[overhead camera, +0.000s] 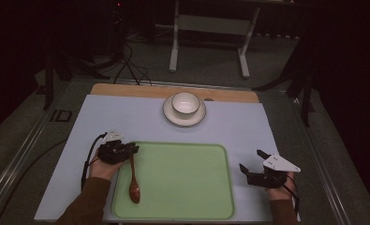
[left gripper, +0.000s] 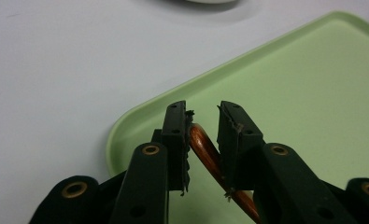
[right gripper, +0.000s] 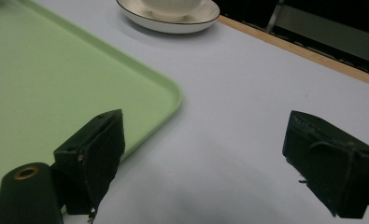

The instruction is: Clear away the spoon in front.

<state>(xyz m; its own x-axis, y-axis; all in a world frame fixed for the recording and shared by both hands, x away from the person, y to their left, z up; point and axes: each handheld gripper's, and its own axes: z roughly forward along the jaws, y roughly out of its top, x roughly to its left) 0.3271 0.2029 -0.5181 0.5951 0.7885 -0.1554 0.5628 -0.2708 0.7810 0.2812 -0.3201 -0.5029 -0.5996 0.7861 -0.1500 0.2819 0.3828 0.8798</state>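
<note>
**Left gripper at the spoon handle, right gripper spread wide beside the tray**

A pale sheet (overhead camera: pixel 126 122) covers most of the wooden table (overhead camera: pixel 126 88), whose bare edge shows along the 12 o'clock side. On the dark floor frame at about 9 o'clock, the letters "ID" (overhead camera: pixel 61 115) can be read; no other writing is legible.

The green tray (overhead camera: pixel 182 180) lies on the sheet toward 6 o'clock, its surface bare except for a brown wooden spoon (overhead camera: pixel 134 180). The spoon lies along the tray's 9 o'clock edge, bowl toward 6 o'clock and handle pointing to 12 o'clock.

At 12 o'clock, well apart from the tray, a white plate (overhead camera: pixel 168 115) with a thin dark rim carries a white bowl (overhead camera: pixel 186 103) at its centre.

The left gripper (overhead camera: pixel 129 149) sits at the tray's 10 o'clock corner, held by a hand in a brown sleeve (overhead camera: pixel 86 201). In the left gripper view its jaws stand on either side of the spoon's handle tip (left gripper: pixel 205 154), narrowly apart at their ends; the handle runs slantwise between them and touches the pads, but whether they press it firmly I cannot tell.

The right gripper (overhead camera: pixel 251 161) rests over the sheet at 3 o'clock of the tray, just beside its edge. Its jaws are spread wide with nothing between them, as the right gripper view shows, one jaw near the tray's rounded corner (right gripper: pixel 170 93).
</note>
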